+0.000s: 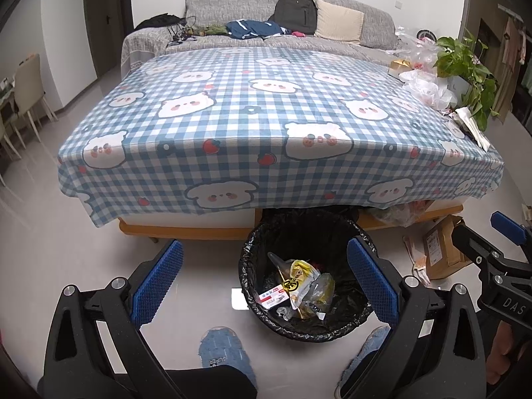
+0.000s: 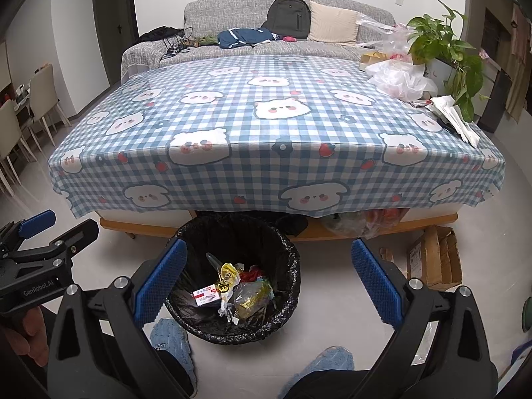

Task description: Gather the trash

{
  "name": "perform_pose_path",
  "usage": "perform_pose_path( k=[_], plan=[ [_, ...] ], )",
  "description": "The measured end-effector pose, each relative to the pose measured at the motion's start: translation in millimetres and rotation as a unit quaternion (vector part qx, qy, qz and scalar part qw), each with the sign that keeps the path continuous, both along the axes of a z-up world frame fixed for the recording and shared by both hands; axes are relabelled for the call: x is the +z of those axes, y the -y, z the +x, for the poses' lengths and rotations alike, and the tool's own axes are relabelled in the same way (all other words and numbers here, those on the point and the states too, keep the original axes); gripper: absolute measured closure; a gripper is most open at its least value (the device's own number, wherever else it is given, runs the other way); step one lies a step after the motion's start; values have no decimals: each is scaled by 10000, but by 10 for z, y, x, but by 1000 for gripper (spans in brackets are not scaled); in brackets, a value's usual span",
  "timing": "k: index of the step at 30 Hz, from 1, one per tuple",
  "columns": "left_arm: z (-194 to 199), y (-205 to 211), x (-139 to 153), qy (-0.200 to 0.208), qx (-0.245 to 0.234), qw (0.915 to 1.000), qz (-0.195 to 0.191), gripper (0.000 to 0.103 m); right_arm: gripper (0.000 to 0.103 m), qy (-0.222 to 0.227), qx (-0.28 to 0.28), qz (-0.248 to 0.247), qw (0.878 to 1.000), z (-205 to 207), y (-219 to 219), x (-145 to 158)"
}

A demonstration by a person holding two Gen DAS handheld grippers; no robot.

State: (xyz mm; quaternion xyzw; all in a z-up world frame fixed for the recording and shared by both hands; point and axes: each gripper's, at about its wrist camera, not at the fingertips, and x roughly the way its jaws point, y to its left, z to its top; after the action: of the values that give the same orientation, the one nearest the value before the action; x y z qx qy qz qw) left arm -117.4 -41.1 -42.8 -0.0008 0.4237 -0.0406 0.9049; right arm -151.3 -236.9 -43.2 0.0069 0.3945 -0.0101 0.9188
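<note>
- Here, the left gripper (image 1: 264, 281) and right gripper (image 2: 269, 277) hold their jaws wide, empty, above the black-lined round bin (image 1: 345, 327) of wrappers.
- Crumpled white plastic bags (image 2: 400, 78) lie far right on the checked surface (image 2: 252, 123); probably light, soft, slippery: pinch a bunched fold.

Grey sofa (image 1: 289, 16), checked tablecloth (image 1: 266, 126), pale floor (image 1: 50, 226), perhaps dining chairs (image 1: 28, 86)

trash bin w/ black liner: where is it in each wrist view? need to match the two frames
Left wrist: the trash bin sits low and right of centre, partly behind the right finger of the open left gripper.
Right wrist: the bin sits low and left of centre, beside the left finger of the open right gripper.
Shared landmark: the checked tablecloth, whose front hem hangs just above the bin.
</note>
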Motion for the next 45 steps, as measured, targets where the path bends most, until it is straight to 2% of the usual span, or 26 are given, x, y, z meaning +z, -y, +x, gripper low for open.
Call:
perform_pose_path(
  k=[45],
  plan=[
    [-10,-47,41,35,135,9999,-16,6,8,65,-4,-19,10000,36,4,18]
  ],
)
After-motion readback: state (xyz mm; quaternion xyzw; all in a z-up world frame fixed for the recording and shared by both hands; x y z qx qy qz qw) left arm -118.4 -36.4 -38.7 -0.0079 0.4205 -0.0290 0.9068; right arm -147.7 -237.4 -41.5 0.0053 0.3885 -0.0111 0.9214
